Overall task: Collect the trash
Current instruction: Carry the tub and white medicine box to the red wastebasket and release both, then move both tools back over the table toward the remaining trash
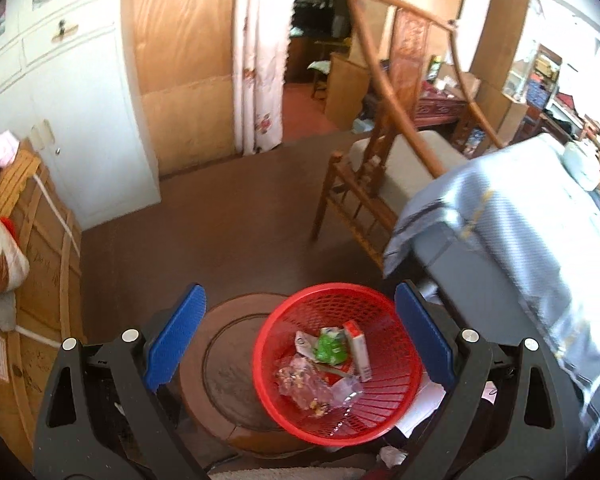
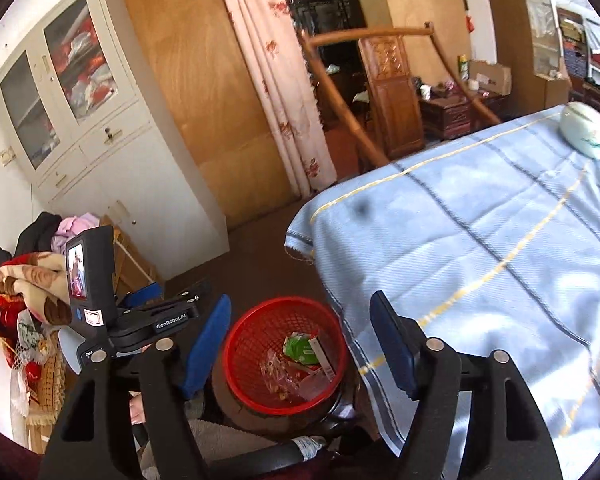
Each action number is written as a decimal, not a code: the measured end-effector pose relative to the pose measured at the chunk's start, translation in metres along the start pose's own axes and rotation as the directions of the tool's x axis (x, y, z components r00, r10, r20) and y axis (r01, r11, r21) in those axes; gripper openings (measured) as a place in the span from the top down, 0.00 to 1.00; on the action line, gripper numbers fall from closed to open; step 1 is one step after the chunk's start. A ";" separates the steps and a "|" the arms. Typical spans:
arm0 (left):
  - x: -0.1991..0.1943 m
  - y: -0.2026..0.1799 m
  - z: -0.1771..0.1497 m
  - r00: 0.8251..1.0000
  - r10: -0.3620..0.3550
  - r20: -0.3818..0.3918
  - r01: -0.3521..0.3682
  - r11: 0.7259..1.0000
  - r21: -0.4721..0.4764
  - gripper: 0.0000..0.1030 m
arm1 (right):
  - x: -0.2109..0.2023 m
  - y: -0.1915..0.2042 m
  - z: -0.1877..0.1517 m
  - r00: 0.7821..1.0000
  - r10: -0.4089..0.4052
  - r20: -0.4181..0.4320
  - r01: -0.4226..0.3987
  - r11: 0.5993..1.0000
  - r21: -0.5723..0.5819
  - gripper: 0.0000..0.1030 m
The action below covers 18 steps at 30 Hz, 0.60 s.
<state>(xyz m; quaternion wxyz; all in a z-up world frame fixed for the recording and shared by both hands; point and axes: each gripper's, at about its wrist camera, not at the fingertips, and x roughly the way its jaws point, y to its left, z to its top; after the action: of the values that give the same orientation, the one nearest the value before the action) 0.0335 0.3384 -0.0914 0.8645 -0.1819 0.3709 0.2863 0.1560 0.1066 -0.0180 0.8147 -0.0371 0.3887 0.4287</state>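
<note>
A red mesh basket (image 1: 384, 400) stands on a round wooden stool (image 1: 220, 368) on the floor. Inside lie a green wrapper (image 1: 330, 347), a red and white carton (image 1: 359, 350) and crumpled clear plastic (image 1: 304, 384). My left gripper (image 1: 300, 336) hangs above the basket, open, with nothing between its blue pads (image 1: 176, 340). In the right wrist view the same basket (image 2: 252, 332) sits below my right gripper (image 2: 300, 346), which also stands open and holds nothing. The green wrapper (image 2: 298, 346) shows there too. The left tool's camera housing (image 2: 90, 276) is at that view's left.
A table under a blue checked cloth (image 2: 480, 260) borders the basket on the right, with a white rounded object (image 2: 584, 130) at its far end. A wooden chair (image 1: 380, 176) stands behind. White cabinet (image 1: 80, 100), a cardboard box (image 1: 40, 264) and piled blankets (image 2: 24, 288) fill the left.
</note>
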 end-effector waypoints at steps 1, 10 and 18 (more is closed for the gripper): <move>-0.007 -0.005 0.000 1.000 -0.008 0.015 0.008 1.000 0.014 0.11 | -0.010 -0.002 -0.002 1.000 -0.005 0.019 0.005 1.000 0.004 0.29; -0.070 -0.060 -0.010 0.989 -0.075 0.127 0.053 0.984 0.169 0.07 | -0.095 -0.027 -0.032 0.980 -0.063 0.188 0.052 0.997 0.063 0.23; -0.100 -0.139 -0.033 0.973 -0.213 0.089 0.171 0.922 0.348 0.07 | -0.171 -0.085 -0.075 0.932 -0.189 0.310 0.130 0.971 0.202 0.19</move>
<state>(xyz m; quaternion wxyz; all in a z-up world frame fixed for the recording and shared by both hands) 0.0475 0.1777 -0.0248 0.9283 -0.0483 0.3399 0.1431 0.1158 -0.0906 0.0203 0.9002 0.0759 0.2804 0.3246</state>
